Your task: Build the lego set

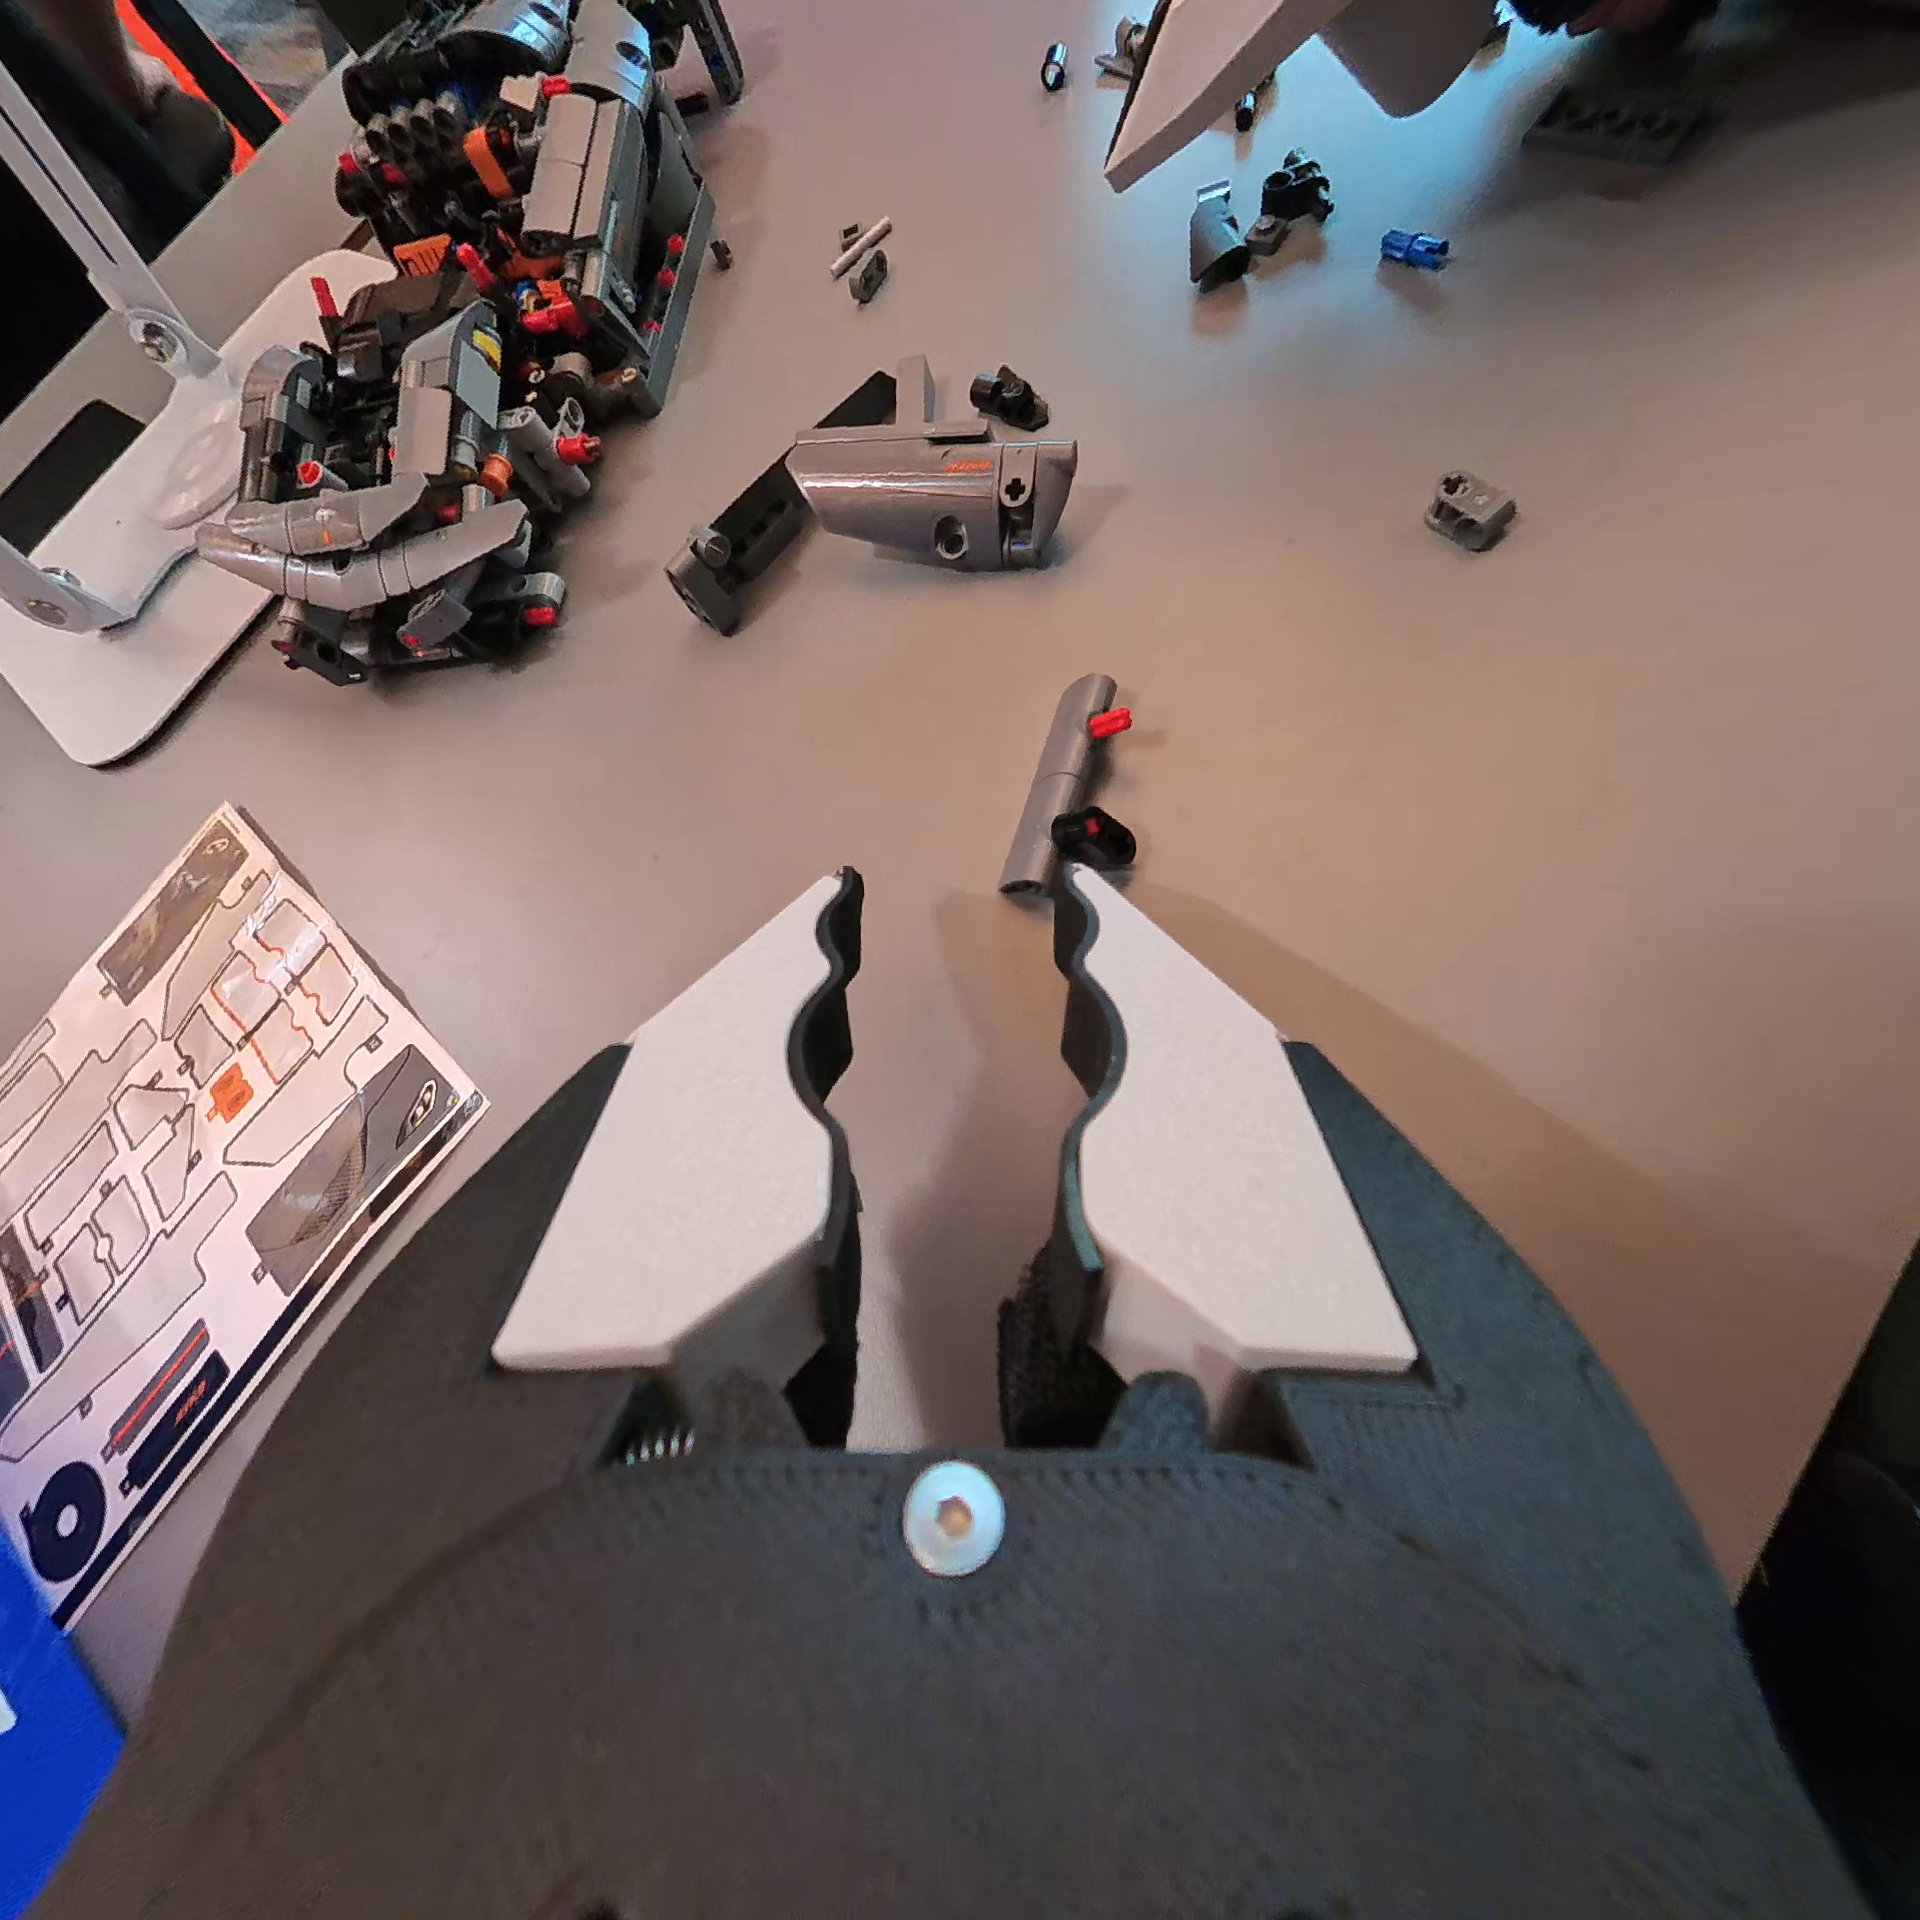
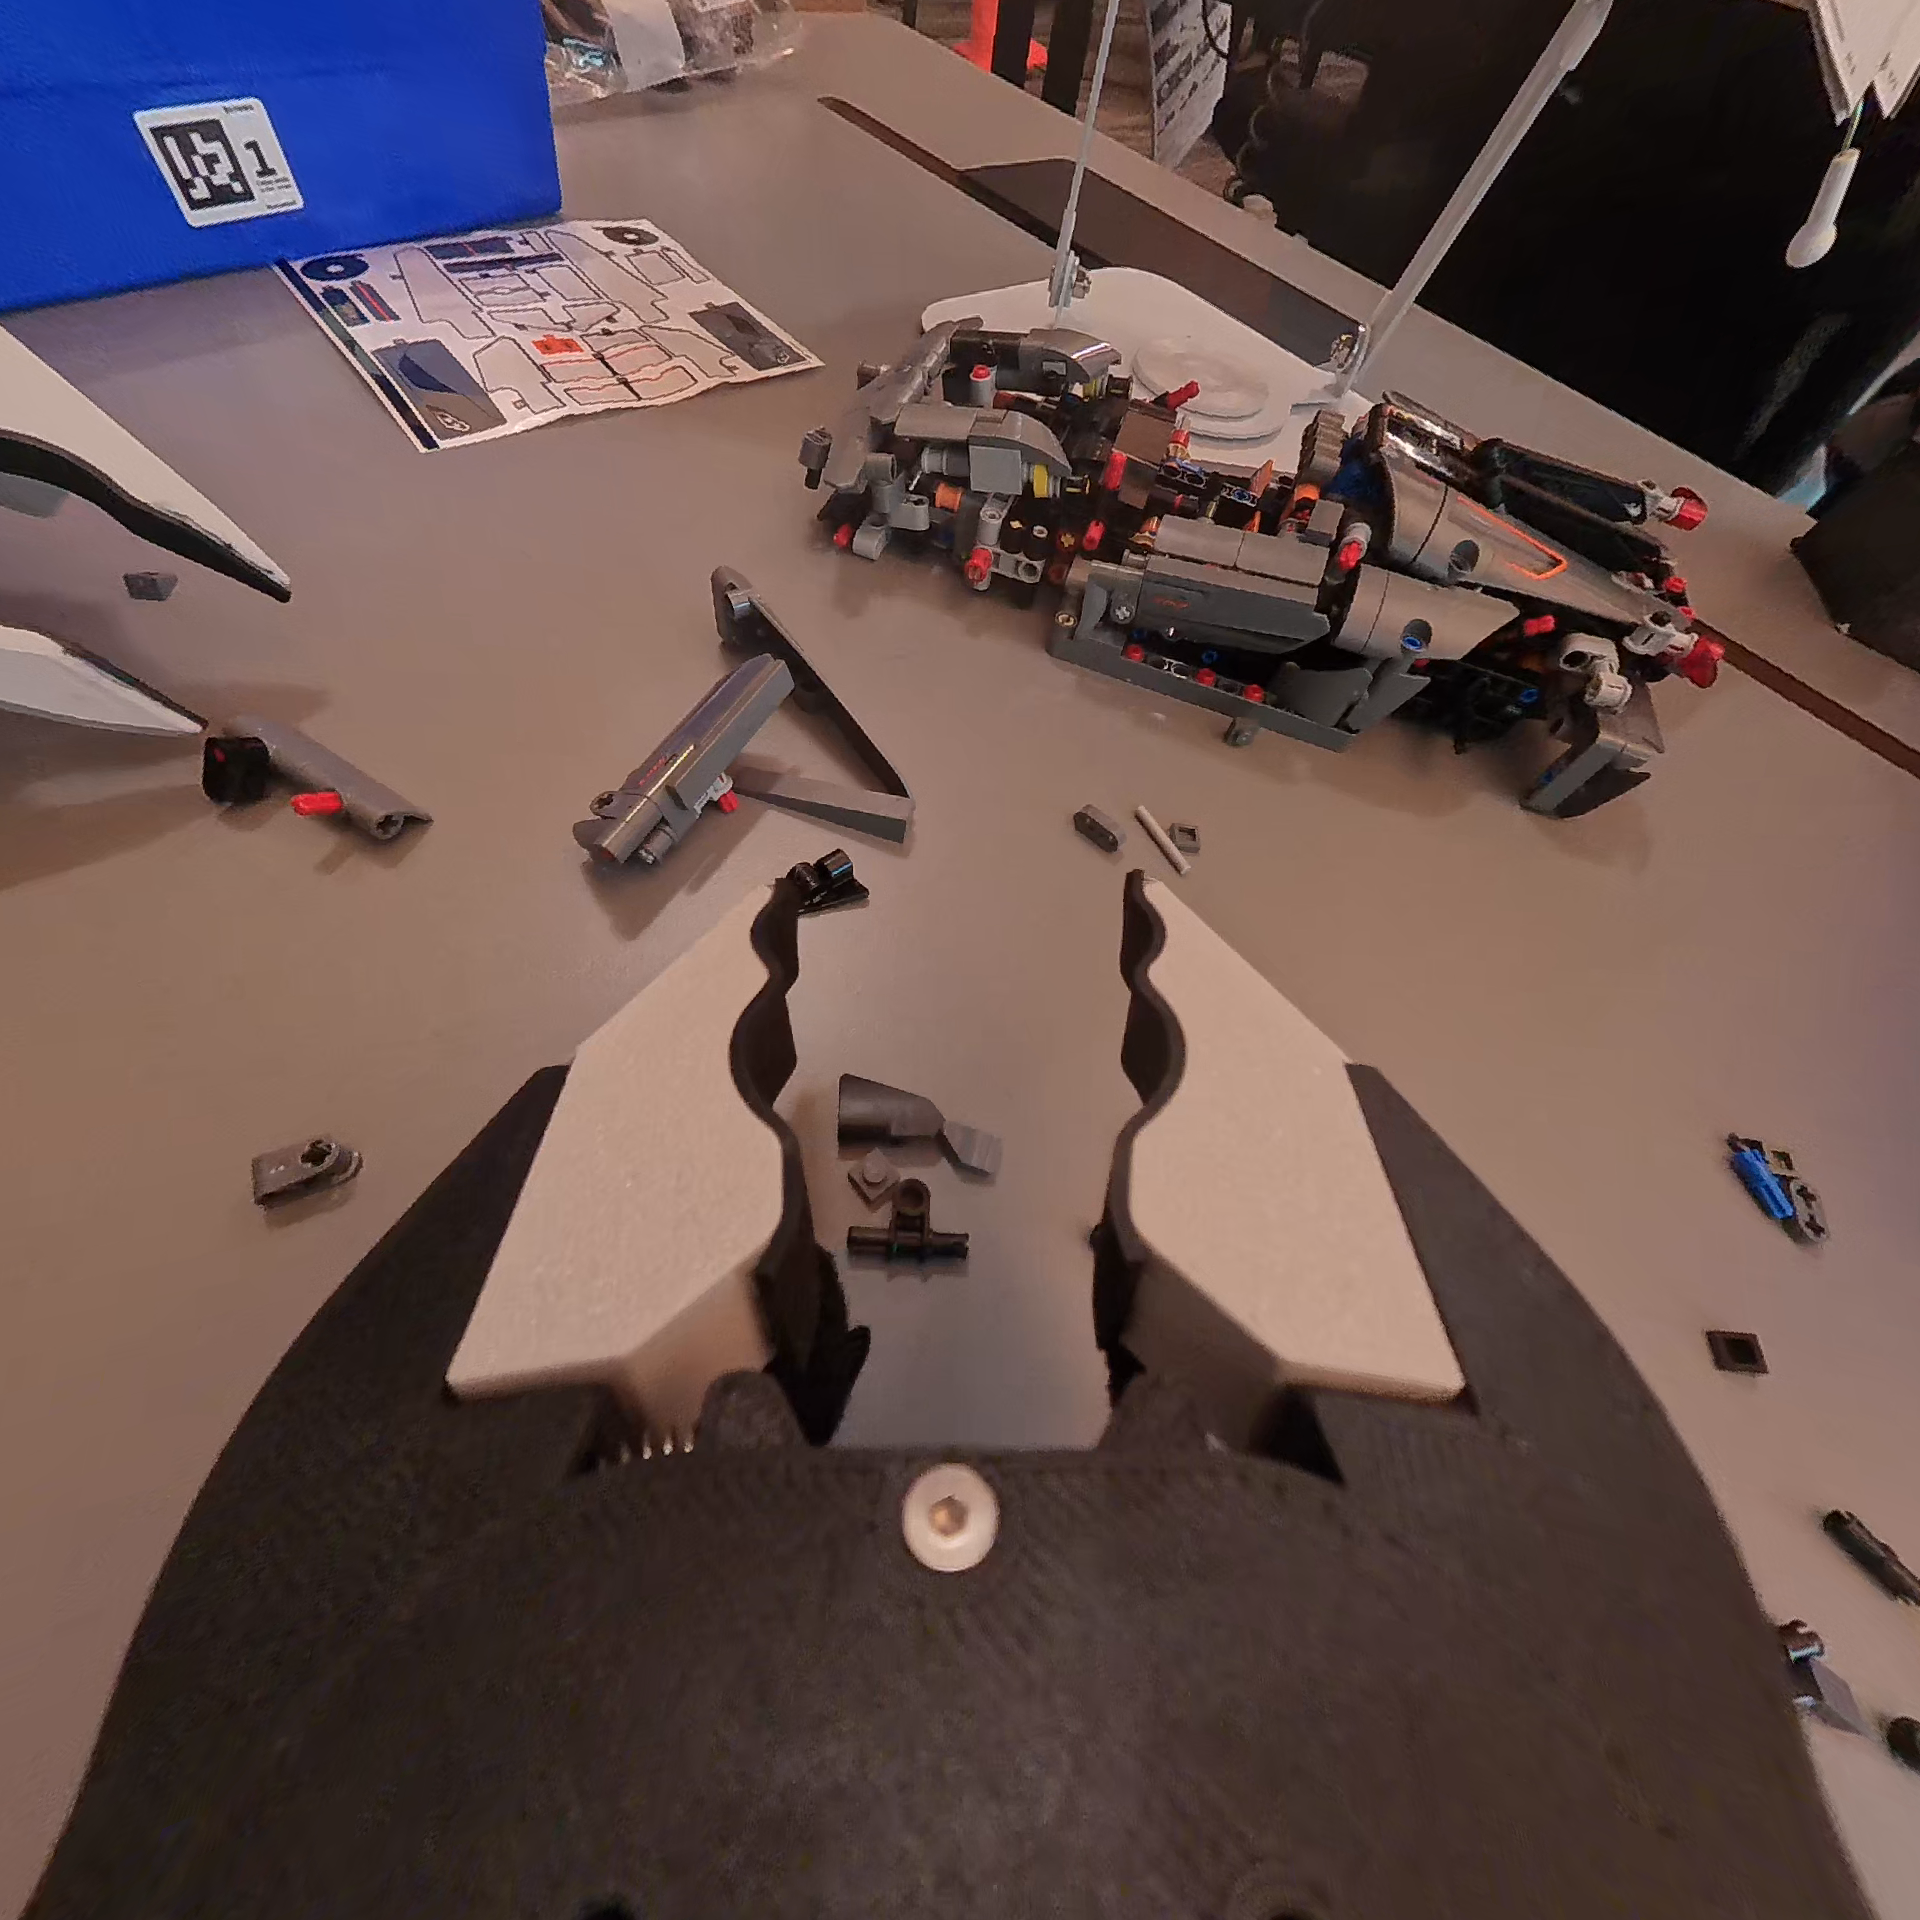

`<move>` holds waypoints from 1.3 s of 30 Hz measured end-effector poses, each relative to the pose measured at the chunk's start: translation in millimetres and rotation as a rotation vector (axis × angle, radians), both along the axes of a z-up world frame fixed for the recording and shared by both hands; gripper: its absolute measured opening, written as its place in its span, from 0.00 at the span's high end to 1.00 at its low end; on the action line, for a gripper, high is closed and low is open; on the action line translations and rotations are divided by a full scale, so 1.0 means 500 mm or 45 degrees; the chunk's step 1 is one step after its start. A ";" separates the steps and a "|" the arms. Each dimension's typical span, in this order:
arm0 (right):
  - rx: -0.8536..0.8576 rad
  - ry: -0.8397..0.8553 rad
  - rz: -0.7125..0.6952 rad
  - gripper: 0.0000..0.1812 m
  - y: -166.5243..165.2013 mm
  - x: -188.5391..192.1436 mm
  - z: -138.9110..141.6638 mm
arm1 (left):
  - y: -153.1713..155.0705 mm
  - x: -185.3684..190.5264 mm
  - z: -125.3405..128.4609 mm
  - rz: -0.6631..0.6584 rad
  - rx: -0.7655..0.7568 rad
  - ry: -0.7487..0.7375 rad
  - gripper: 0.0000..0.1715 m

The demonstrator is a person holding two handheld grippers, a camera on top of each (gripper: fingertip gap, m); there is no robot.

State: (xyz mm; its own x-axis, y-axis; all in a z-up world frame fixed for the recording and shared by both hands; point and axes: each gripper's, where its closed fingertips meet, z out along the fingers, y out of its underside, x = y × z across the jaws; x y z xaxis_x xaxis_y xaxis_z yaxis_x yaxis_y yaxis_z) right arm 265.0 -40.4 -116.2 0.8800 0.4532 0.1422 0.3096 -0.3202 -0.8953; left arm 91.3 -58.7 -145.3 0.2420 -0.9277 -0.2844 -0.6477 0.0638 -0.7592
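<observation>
The grey, black and red lego car body [image 1: 457, 343] lies on the grey table at the far left; in the right wrist view it [image 2: 1247, 561] lies at the far right. A grey panel sub-assembly [image 1: 914, 488] lies in the middle and also shows in the right wrist view [image 2: 717, 748]. My left gripper [image 1: 961, 883] is open and empty, its right tip beside a grey rod piece with red pins [image 1: 1065, 779]. My right gripper [image 2: 956, 894] is open and empty, held above small grey and black pieces [image 2: 904, 1164]. The left gripper's fingers [image 2: 125, 499] show at the left edge.
A sticker sheet [image 1: 208, 1143] lies at the left, also seen far left [image 2: 551, 322], next to a blue box [image 2: 270, 135]. A white stand base [image 1: 135, 582] sits under the car. Small loose pieces are scattered: a blue pin [image 1: 1413, 249], a grey connector [image 1: 1470, 509]. The grey connector [image 1: 1470, 509] lies around 10 cm away from my right fingertips. The right camera catches it too, in the right wrist view [image 2: 281, 1155].
</observation>
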 end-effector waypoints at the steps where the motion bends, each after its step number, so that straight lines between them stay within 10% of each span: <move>1: 0.002 0.003 0.003 0.67 -0.001 0.000 0.001 | 0.001 0.000 0.000 0.002 0.002 0.001 0.80; 39: 0.098 0.195 0.088 0.68 -0.019 -0.003 0.046 | 0.015 0.000 -0.021 0.054 0.051 0.099 0.82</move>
State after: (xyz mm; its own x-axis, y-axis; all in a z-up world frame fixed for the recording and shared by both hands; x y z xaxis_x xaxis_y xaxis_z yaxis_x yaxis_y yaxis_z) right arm 263.6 -50.1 -93.2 0.8612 0.5063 0.0453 0.1863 -0.2314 -0.9549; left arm 91.3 -51.4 -155.8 0.2566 -0.9046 -0.3404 -0.7074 0.0642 -0.7039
